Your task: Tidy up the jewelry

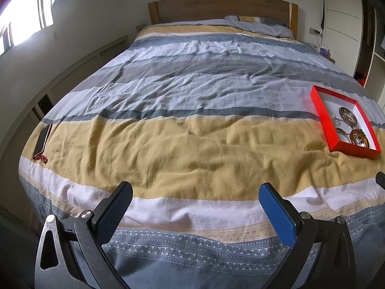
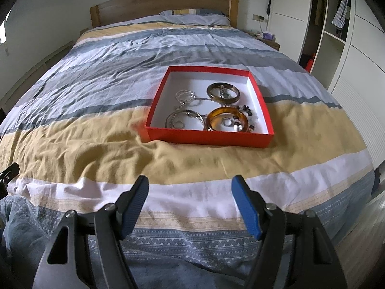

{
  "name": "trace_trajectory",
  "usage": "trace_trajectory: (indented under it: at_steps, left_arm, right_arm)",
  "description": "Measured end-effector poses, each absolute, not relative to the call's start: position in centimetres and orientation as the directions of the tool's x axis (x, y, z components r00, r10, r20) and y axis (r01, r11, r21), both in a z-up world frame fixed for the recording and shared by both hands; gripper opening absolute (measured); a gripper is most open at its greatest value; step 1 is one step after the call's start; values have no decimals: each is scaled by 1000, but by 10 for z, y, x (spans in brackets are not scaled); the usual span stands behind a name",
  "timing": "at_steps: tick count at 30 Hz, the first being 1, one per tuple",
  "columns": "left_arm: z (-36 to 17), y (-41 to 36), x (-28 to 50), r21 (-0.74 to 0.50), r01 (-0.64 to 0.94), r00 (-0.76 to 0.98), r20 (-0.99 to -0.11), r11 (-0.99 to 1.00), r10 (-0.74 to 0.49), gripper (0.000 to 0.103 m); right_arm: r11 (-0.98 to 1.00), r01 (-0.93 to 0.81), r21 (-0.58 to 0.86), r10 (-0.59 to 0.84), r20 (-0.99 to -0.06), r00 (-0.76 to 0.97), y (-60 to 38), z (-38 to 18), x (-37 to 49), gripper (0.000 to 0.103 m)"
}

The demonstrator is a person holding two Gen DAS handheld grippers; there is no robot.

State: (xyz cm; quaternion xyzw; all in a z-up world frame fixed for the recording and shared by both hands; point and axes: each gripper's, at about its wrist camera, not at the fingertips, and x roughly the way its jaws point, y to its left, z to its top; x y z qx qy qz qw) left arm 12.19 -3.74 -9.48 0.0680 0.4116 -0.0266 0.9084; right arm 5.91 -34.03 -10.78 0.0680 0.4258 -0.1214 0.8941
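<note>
Phone at left edge of bed only in left view; bangles in red box clear only in right. Left gripper and right gripper angled down over bed foot, fingers spread, empty.

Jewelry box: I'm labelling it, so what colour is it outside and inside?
Red outside, white inside; the jewelry box shows best in the right wrist view.

A bed with a striped duvet in yellow, grey and white and a wooden headboard. A dark phone lies at its left edge. White wardrobe stands right, clothes hanging inside.
</note>
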Motion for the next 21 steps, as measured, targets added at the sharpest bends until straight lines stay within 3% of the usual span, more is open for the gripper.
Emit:
trace_trajectory:
  at_steps: [21]
  left_arm:
    - [-90, -44, 115, 83, 136, 663, -748, 987, -28, 102]
  right_arm:
    - [961, 275, 17, -160, -779, 606, -341, -108, 59, 70]
